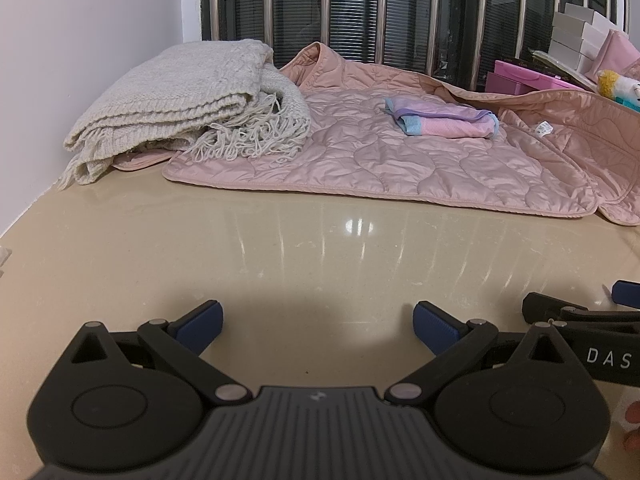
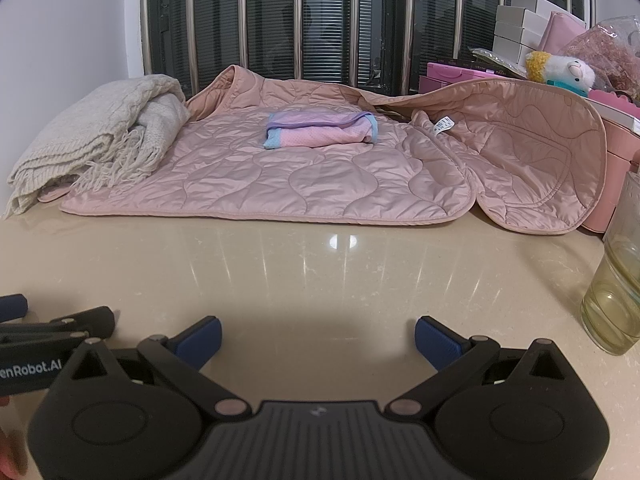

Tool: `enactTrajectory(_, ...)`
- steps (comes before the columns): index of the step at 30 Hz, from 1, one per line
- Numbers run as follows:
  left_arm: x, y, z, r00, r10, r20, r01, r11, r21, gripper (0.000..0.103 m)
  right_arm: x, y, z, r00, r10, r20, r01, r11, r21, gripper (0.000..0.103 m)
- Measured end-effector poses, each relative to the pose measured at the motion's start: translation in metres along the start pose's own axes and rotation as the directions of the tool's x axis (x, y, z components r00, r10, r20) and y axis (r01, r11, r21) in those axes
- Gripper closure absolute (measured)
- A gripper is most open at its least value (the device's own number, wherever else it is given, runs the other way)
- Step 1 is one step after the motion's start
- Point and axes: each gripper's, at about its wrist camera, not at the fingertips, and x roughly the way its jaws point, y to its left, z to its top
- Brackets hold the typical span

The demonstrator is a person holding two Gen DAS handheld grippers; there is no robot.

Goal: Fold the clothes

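A pink quilted jacket [image 1: 360,160] lies spread on the beige countertop [image 1: 280,248], also in the right wrist view [image 2: 280,176]. A small folded pink, purple and blue cloth [image 1: 444,117] rests on it [image 2: 320,130]. A folded cream knitted blanket with fringe [image 1: 180,104] lies at the jacket's left [image 2: 92,136]. My left gripper [image 1: 318,322] is open and empty above the bare counter, well short of the jacket. My right gripper [image 2: 318,336] is open and empty beside it.
A drinking glass [image 2: 614,296] stands at the right near my right gripper. Pink boxes [image 2: 456,74], white boxes [image 2: 520,28] and a plush toy [image 2: 560,68] are stacked at the back right. A barred window [image 2: 320,20] runs behind; a white wall [image 1: 80,40] is left.
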Motion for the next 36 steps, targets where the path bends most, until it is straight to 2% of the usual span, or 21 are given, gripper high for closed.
enactTrajectory(3,0.003,-0.004,0.005,1.000,0.010,0.001,-0.010,1.000,0.029,0.000,0.002,-0.001,0.001,1.000,0.007,-0.003,-0.007,1.000,-0.005,0.000)
enactTrajectory(10,0.005,-0.016,0.025,0.999,-0.024,0.033,0.022,0.998,0.062,0.000,0.006,-0.014,0.010,1.000,0.026,-0.003,-0.026,1.000,-0.017,0.000)
enactTrajectory(14,0.002,-0.017,0.048,0.997,-0.076,0.034,0.076,0.997,-0.004,0.000,0.013,-0.024,0.023,0.999,0.044,-0.009,-0.044,0.999,-0.010,0.000)
enactTrajectory(17,0.000,-0.012,0.081,0.989,-0.134,0.063,0.139,0.986,-0.088,0.000,0.011,-0.034,0.053,0.997,0.072,0.031,-0.072,0.997,0.020,0.000)
enactTrajectory(19,0.004,-0.010,0.102,0.977,-0.190,0.096,0.200,0.974,-0.105,0.000,0.012,-0.042,0.079,0.994,0.087,0.070,-0.091,0.994,0.058,0.000)
enactTrajectory(22,0.026,-0.009,0.135,0.966,-0.244,0.091,0.256,0.954,-0.159,0.000,0.025,-0.057,0.115,0.987,0.106,0.120,-0.121,0.985,0.123,0.000)
enactTrajectory(25,0.059,-0.015,0.165,0.960,-0.276,0.053,0.281,0.937,-0.210,0.001,0.050,-0.072,0.149,0.988,0.104,0.113,-0.124,0.975,0.187,0.000)
enactTrajectory(27,0.083,-0.021,0.180,0.955,-0.294,0.034,0.294,0.929,-0.226,0.001,0.072,-0.087,0.168,0.984,0.148,0.104,-0.170,0.952,0.255,0.000)
enactTrajectory(30,0.118,-0.031,0.202,0.947,-0.322,0.007,0.313,0.916,-0.250,0.018,0.113,-0.115,0.192,0.967,0.242,0.082,-0.254,0.877,0.408,0.002)
enactTrajectory(31,0.130,-0.034,0.209,0.943,-0.333,-0.003,0.321,0.911,-0.260,0.033,0.128,-0.125,0.198,0.958,0.275,0.077,-0.278,0.838,0.469,0.007)
enactTrajectory(32,0.144,-0.035,0.212,0.931,-0.364,-0.029,0.342,0.896,-0.282,0.045,0.141,-0.134,0.200,0.949,0.307,0.073,-0.299,0.802,0.516,0.010)
enactTrajectory(34,0.171,-0.038,0.217,0.908,-0.413,-0.071,0.369,0.868,-0.331,0.059,0.166,-0.147,0.203,0.928,0.365,0.067,-0.333,0.740,0.584,0.019)
enactTrajectory(36,0.195,-0.040,0.220,0.888,-0.448,-0.104,0.381,0.843,-0.381,0.064,0.183,-0.153,0.207,0.917,0.392,0.070,-0.351,0.711,0.610,0.027)
